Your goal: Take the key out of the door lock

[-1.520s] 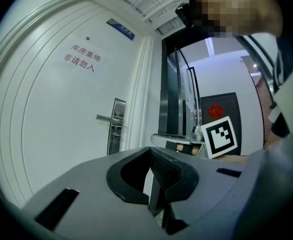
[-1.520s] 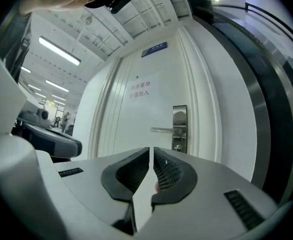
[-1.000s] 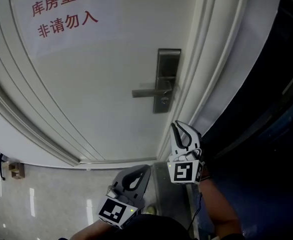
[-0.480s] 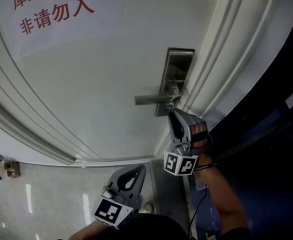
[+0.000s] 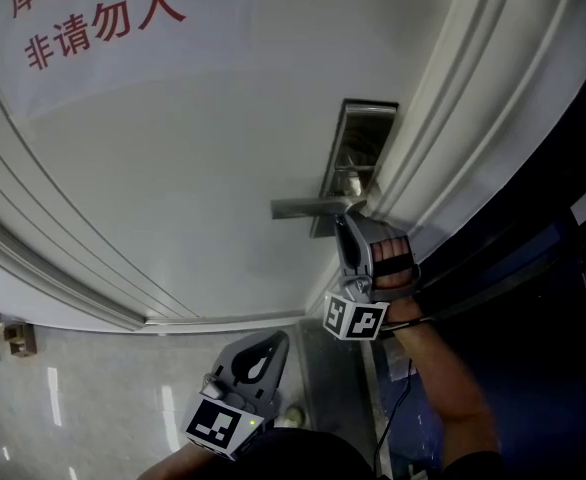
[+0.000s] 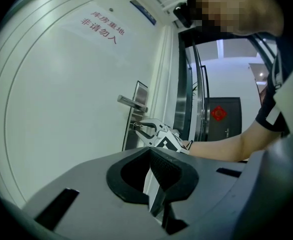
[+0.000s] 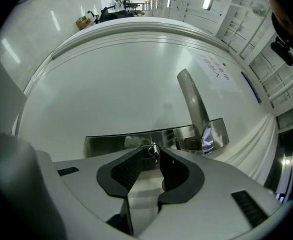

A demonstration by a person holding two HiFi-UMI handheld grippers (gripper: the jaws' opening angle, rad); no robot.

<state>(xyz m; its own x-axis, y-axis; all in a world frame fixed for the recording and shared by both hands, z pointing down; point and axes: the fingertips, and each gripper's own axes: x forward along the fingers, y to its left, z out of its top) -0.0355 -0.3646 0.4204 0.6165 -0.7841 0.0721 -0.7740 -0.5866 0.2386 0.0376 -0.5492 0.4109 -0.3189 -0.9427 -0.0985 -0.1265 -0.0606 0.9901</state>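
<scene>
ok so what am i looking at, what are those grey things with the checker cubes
No robot here: a person holds a claw tool in each hand, and the marker cubes are part of those tools. One camera sits on the person's head, looking down at a white door; the other two ride on the claws. The right claw has its tips either side of a key in the lock plate, below the lever handle. A gap shows, so it is not clamped yet. The left claw hangs low, shut and empty.

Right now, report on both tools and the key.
Right tool open, jaws straddling key. Key still in lock plate. Left tool shut, empty, clear of door. Handle above, not blocking.
</scene>
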